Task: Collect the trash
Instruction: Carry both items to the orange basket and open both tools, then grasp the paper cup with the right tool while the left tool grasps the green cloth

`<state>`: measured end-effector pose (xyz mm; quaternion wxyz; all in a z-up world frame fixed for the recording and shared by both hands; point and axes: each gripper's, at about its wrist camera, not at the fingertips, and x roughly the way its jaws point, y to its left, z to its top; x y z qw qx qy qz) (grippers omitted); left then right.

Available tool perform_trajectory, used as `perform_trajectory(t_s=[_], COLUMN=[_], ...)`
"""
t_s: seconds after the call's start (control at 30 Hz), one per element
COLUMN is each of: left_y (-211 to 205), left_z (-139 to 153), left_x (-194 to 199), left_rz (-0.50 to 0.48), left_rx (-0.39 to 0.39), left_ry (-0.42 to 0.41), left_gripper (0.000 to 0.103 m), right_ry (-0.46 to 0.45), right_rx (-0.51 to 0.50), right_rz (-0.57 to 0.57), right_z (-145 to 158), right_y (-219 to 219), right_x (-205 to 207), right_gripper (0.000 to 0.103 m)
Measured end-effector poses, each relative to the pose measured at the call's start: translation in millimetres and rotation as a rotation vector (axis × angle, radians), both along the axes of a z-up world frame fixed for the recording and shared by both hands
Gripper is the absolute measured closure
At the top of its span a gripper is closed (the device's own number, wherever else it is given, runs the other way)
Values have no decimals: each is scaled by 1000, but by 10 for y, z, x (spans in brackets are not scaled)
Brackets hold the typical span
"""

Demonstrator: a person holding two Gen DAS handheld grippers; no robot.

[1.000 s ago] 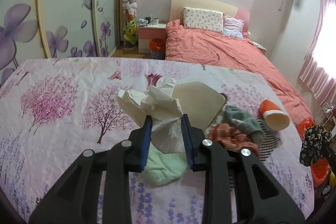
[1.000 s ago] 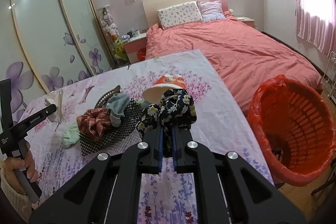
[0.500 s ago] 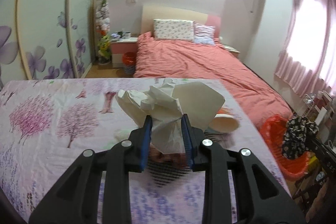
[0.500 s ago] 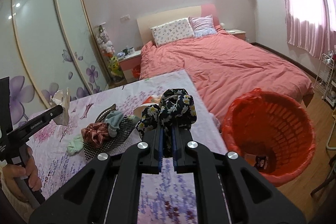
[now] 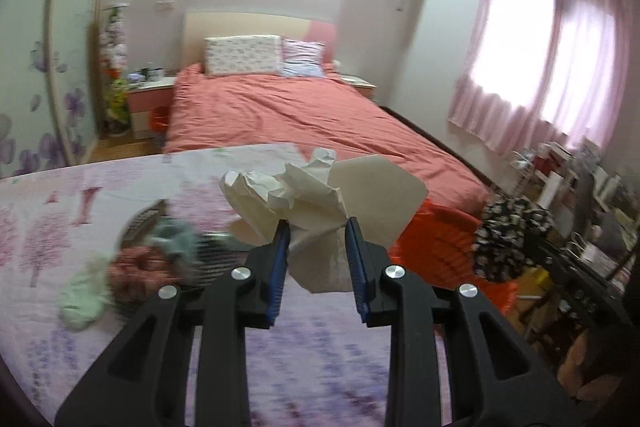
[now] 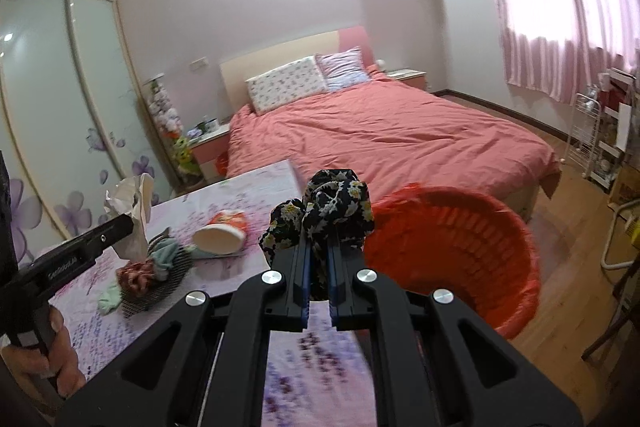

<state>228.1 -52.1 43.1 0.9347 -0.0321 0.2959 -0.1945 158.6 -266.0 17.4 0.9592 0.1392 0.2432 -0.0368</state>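
- The crumpled paper wad (image 5: pixel 304 195) is pinched in my left fingers (image 5: pixel 316 259), which are partly closed around its lower tail, so most of the wad sticks up and out past the tips. It's up in the air, clear of the table (image 5: pixel 100 339).
- The black floral fabric bundle (image 6: pixel 320 215) is clamped in my right fingers (image 6: pixel 318 291), which are nearly shut with just a strip of cloth squeezed between the pads. The rest bunches up above the tips.
- What changed: a second ago both loads were over the middle of the table. Now both have swung toward the red basket (image 6: pixel 460 251), which sits on the floor just off the table's edge. From the right view the basket fills the space right beside the fabric; from the left view it's just behind the paper.
- So I'd say the pick-up part is done for these two and I'm mid-carry, drop-off next. Neither looks quite over the opening yet.
- Left on the table: a tipped paper cup (image 6: pixel 220 233), and a small pile of cloth bits on a black mesh thing (image 6: pixel 156 279). Some of that probably needs collecting too.
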Motion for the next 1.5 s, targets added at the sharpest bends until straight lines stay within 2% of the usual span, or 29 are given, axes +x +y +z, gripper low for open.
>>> perform_trajectory(t_s=[0.3,0.63,0.73,0.87,0.9,1.0,1.2,1.37,1.5], left_y=[-933,-1616,-1771,-1794,-1785,-1695,-1416,-1089,-777], left_z=[-221,-552,-655,-770,-790,-844,-794,-723,-677], left_x=[13,188,232,307,312,367,367,289,281], left_rz=[-177,-280,-298,-284,-279,-249,-180,-119,-68], left_rx=[-8,8,25,56,59,71,97,125,136], left_ry=[29,74,89,94,94,102,78,37,31], left_gripper=[75,74,73,54,53,51,45,40,39], right_ry=[10,23,27,45,50,59,64,66,68], right_rx=[41,105,119,134,140,133,70,43,29], right_rz=[-100,-160,-161,-168,-168,-173,-181,-159,-124], right_z=[-158,-348,-389,-476,-489,-517,-451,-367,-321], right_y=[-504,-931,-969,-1017,-1023,-1022,-918,-784,-598], right_x=[63,169,168,192,200,184,145,199,253], right_gripper=[96,96,92,81,75,68,61,61,61])
